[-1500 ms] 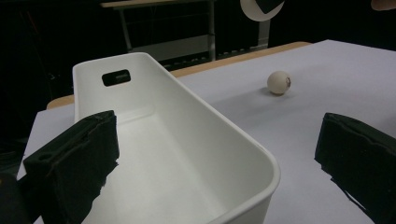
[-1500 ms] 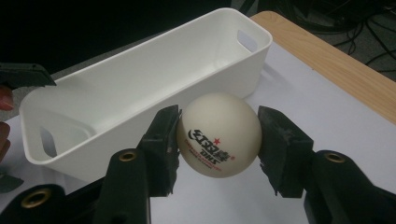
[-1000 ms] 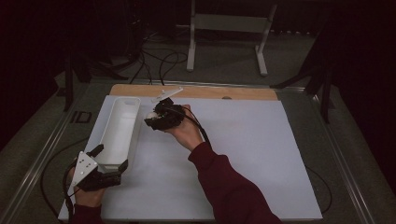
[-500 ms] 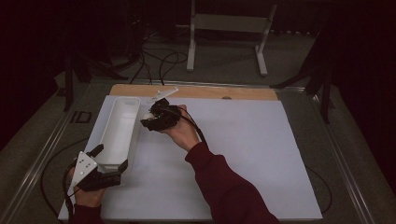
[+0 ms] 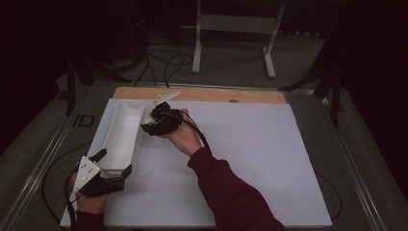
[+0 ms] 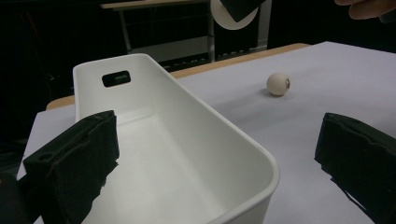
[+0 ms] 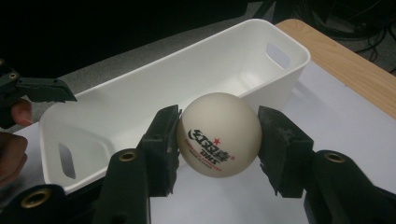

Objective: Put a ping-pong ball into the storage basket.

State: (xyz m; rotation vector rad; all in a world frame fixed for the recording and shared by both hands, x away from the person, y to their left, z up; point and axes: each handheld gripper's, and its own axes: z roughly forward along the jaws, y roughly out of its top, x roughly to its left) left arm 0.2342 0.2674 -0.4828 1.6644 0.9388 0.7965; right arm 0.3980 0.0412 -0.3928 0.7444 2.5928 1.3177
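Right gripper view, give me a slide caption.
Right gripper clamps a table-tennis ball beside the white bin.

The left gripper (image 6: pixel 224 154) has its jaws wide apart around the near end of the white bin (image 6: pixel 196 135). A small ball (image 6: pixel 279 84) lies on the white table (image 6: pixel 327 79) beyond.

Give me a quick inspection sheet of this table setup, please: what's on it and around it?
Surface: white sheet on a wooden table.
Job's things: long white bin, nothing seen inside; one ball held, a second ball loose on the sheet.
Clutter: nothing seen.
Grippers: right gripper shut on the ball beside the bin; left gripper open around the bin's near end.
Cables: black cables on the floor.
Surroundings: dark room, white stand behind.
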